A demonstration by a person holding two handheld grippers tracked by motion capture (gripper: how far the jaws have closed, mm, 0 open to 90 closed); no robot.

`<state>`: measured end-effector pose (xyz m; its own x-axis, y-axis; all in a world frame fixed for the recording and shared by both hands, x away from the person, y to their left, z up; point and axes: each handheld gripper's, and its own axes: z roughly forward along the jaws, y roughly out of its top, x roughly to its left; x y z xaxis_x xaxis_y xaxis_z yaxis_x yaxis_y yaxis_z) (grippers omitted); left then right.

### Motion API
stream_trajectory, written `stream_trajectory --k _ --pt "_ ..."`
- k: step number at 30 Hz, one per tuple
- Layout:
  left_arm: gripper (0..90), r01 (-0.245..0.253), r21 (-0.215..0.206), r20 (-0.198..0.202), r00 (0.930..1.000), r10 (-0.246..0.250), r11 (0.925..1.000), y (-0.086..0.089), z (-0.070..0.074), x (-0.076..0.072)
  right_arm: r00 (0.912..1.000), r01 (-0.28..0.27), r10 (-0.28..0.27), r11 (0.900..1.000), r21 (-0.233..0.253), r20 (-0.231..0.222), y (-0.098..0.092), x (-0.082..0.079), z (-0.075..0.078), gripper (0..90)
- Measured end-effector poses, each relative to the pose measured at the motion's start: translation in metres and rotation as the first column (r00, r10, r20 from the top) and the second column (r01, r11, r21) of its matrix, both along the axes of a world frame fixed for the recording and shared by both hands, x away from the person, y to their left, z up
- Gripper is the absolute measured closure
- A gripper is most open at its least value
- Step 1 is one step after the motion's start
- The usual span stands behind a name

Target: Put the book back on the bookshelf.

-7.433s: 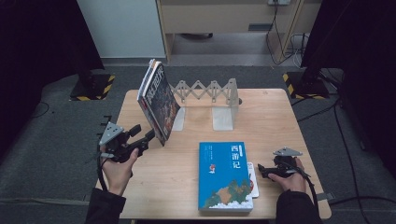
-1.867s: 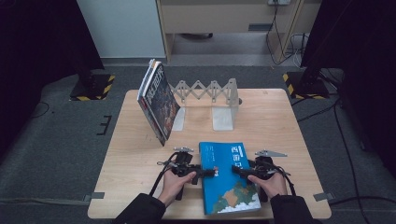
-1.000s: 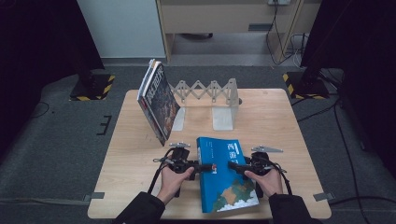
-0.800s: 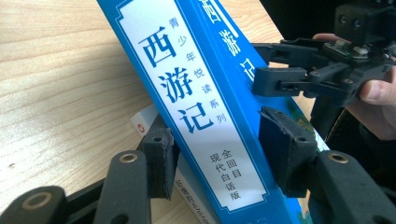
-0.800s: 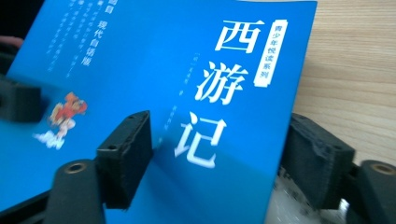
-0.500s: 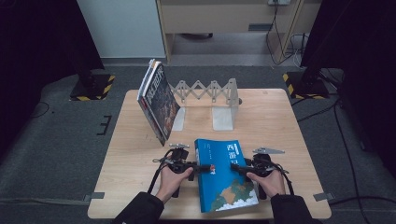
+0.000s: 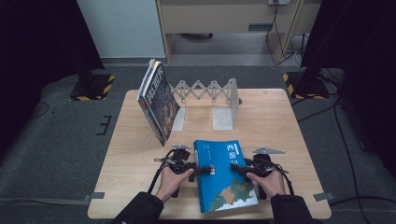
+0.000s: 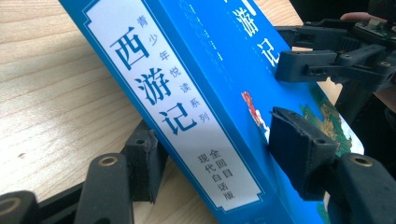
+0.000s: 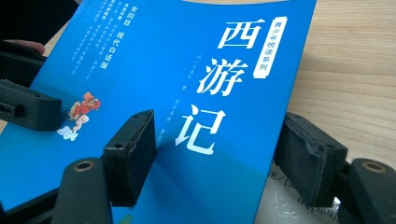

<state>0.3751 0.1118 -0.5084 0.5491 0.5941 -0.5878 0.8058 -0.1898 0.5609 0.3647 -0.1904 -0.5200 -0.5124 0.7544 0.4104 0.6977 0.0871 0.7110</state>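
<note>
Left gripper (image 8: 212, 161) clamping blue book (image 8: 224, 93)

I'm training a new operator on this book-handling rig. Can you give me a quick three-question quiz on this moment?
1. True or false: the blue book lies flat on the table.
2. Which claw's jaws straddle the spine: A left claw, B right claw?
3. Fill in: the dark book leans against the metal ____.

Key: 1 false, its spine side is raised; 2 A; 3 bookend.
</note>
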Motion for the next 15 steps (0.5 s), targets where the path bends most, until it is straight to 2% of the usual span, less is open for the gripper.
stream_trajectory --k 5,10,13,15 --pt "37.5 -0.004 -0.023 -0.007 1.0 0.004 0.9997 -0.004 -0.004 0.002 0.9999 0.004 -0.004 1.0 0.006 -0.012 0.0 0.0 0.0 31.0" --pt "44.3 -0.02 -0.06 -0.005 0.9998 0.019 0.998 -0.006 -0.001 0.003 0.9997 0.008 -0.008 1.0 0.006 -0.023 0.0 0.001 0.001 33.4" --pt "45.9 -0.018 -0.047 0.017 0.9997 0.018 0.9987 -0.008 0.004 0.002 0.9992 0.028 -0.028 0.999 0.024 -0.03 -0.004 0.002 0.003 42.0" --pt "46.2 -0.021 -0.032 0.036 0.9991 0.022 0.9993 -0.009 0.008 0.001 0.999 0.036 -0.035 0.999 0.035 -0.028 -0.004 0.003 0.003 43.7"
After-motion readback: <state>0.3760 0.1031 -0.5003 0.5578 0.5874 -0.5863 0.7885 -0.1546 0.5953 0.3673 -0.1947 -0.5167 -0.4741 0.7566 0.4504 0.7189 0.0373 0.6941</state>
